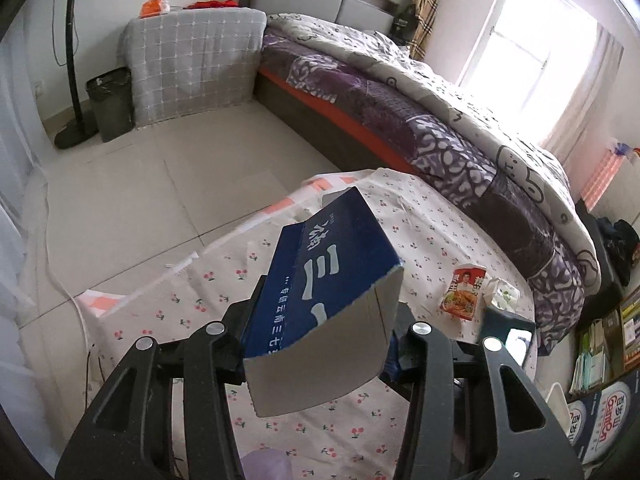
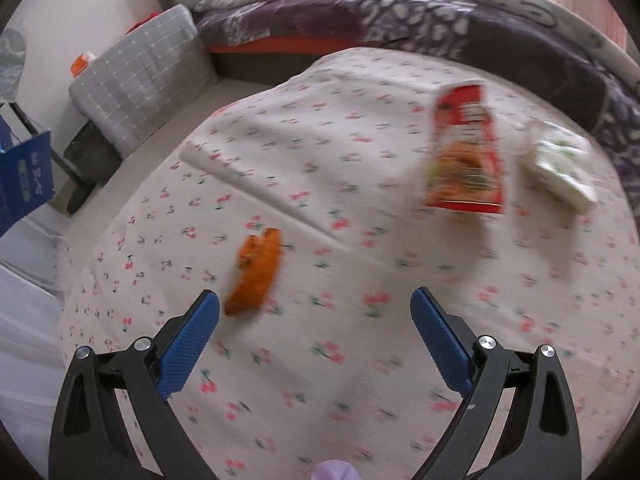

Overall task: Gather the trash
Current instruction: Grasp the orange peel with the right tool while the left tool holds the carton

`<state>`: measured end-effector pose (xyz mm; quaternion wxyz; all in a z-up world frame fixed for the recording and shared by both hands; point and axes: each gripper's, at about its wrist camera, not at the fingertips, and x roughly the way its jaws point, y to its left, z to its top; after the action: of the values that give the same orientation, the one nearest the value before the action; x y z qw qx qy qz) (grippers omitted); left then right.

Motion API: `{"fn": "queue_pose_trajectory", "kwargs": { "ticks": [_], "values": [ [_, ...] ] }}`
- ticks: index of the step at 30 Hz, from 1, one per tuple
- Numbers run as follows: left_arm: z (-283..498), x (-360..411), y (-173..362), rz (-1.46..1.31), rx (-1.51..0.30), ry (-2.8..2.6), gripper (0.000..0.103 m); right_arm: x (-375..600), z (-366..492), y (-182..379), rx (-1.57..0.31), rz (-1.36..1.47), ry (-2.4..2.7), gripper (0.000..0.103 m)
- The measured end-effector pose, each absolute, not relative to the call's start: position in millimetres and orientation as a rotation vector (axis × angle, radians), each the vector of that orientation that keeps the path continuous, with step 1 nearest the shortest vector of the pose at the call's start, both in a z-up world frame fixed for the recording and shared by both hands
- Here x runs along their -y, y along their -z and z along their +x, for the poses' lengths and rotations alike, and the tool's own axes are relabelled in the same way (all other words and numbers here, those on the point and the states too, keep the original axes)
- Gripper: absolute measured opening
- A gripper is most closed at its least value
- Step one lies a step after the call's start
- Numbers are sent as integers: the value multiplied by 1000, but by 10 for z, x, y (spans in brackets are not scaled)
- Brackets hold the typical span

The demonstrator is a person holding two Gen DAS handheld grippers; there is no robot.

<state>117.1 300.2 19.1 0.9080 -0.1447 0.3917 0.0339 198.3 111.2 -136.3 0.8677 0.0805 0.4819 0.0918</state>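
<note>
My left gripper (image 1: 320,332) is shut on a blue carton with white lettering (image 1: 332,268), held tilted above the table with its open grey end toward the camera. The same carton shows at the left edge of the right wrist view (image 2: 24,176). My right gripper (image 2: 316,312) hangs open over the cherry-print tablecloth (image 2: 360,380), nothing between its blue pads. An orange wrapper (image 2: 254,272) lies just beyond its left finger. Farther off stand a red instant-noodle cup (image 2: 466,148) and a white tissue pack (image 2: 560,164). The cup (image 1: 464,292) and pack (image 1: 502,294) also show in the left wrist view.
A dark trash bin (image 1: 110,104) stands on the floor by a fan stand (image 1: 74,80) and a grey checked cover (image 1: 192,68). A bed with a purple quilt (image 1: 420,120) runs along the table's far side. Boxes and books (image 1: 600,360) crowd the right.
</note>
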Motion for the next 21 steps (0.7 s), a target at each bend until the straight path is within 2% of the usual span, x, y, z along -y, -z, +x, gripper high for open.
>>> {"fn": "queue_pose_trajectory", "kwargs": {
  "ticks": [3, 5, 10, 12, 14, 21],
  "values": [
    [1173, -3033, -149, -295, -821, -76, 45, -1232, 2063, 1448, -1020, 130, -194, 82],
    [1171, -3056, -125, -299, -828, -84, 45, -1294, 2116, 1518, -1032, 111, -201, 69],
    [1167, -3075, -85, -292, -836, -94, 45, -1324, 2180, 1547, -1004, 77, -202, 65],
    [1160, -3059, -78, -286, -834, -95, 45, -1332, 2215, 1540, -1003, 64, -213, 53],
    [1154, -3039, -75, -279, -832, -95, 45, -1339, 2243, 1527, -1016, 54, -246, 23],
    [1152, -3013, -95, -272, -815, -97, 45, -1174, 2115, 1320, -966, 92, -262, 21]
  ]
}}
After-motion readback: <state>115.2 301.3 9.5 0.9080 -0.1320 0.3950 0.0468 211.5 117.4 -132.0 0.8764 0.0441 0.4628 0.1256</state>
